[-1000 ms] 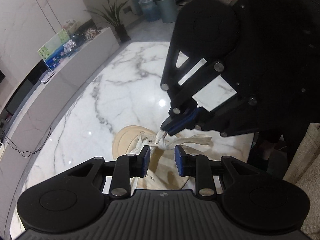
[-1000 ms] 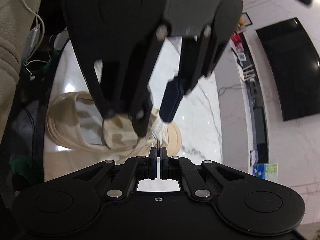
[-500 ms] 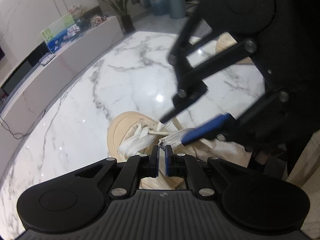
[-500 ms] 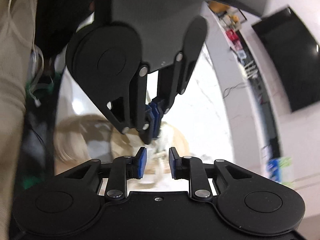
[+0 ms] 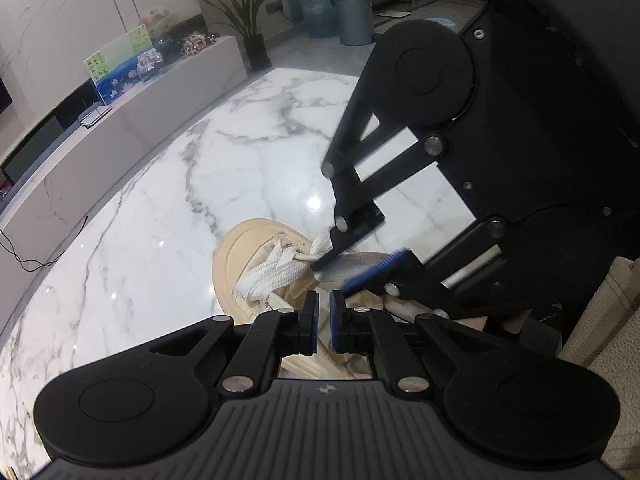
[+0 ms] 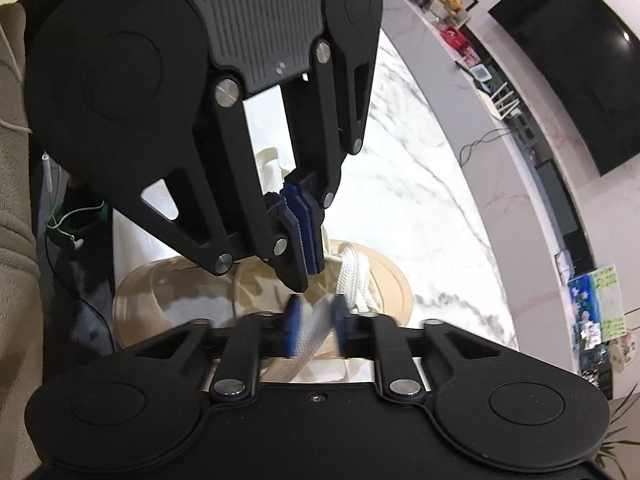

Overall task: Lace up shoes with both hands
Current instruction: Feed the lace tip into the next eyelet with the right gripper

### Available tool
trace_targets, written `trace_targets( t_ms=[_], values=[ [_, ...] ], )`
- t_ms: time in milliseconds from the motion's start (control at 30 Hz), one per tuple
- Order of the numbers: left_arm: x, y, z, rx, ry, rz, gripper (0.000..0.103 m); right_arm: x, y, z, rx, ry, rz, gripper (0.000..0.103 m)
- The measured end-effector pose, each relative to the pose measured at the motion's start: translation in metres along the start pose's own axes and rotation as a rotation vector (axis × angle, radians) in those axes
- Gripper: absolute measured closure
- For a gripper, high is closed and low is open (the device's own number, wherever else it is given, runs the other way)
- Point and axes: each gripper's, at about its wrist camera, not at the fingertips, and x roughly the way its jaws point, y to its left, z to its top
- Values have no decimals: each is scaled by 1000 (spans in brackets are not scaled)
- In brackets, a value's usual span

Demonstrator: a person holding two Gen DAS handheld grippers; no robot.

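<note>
A beige shoe lies on the marble bench close to the edge nearest the person. Its long axis runs from that edge toward the middle of the bench, with the rounded toe at the far end. The flat white lace is bunched over the front eyelets, and one strand leads back from them toward the person.

That strand passes between the pads of the right tongs. These are closing around it, but the pads are blurred and do not yet show a firm pinch. The left tongs are drawn together just above the tongue, right beside the right ones. Whether they nip any lace cannot be told from either view.

The next move probably depends on the free strand, which lies lengthwise along the shoe directly ahead of the right tongs. The right hand is therefore the nearer one for drawing the strand through, and the left is placed to steady the bunch at the eyelets.

The mouth of the shoe shows only grey lining. A grey bin stands on the floor beyond the bench, and its contents are hidden.
</note>
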Motion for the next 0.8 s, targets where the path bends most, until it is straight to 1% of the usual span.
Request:
trace_targets(
  t_ms=[100,200,400,467,700,800],
  values=[
    [-2,0,-1,-7,-2,19,96,-2,3,-2,8,-4,2,103],
    [-2,3,0,-20,-4,27,91,-2,2,0,5,-16,-14,103],
    [-3,5,0,-31,3,38,83,0,-2,0,-32,-11,-89,103],
    [-2,5,-1,-40,8,40,79,2,0,0,-48,-7,-102,103],
    [1,7,-4,-55,21,39,77,2,16,-9,-125,-11,-106,103],
    [2,8,-4,-60,22,34,77,3,18,-9,-139,-13,-100,103]
  ],
)
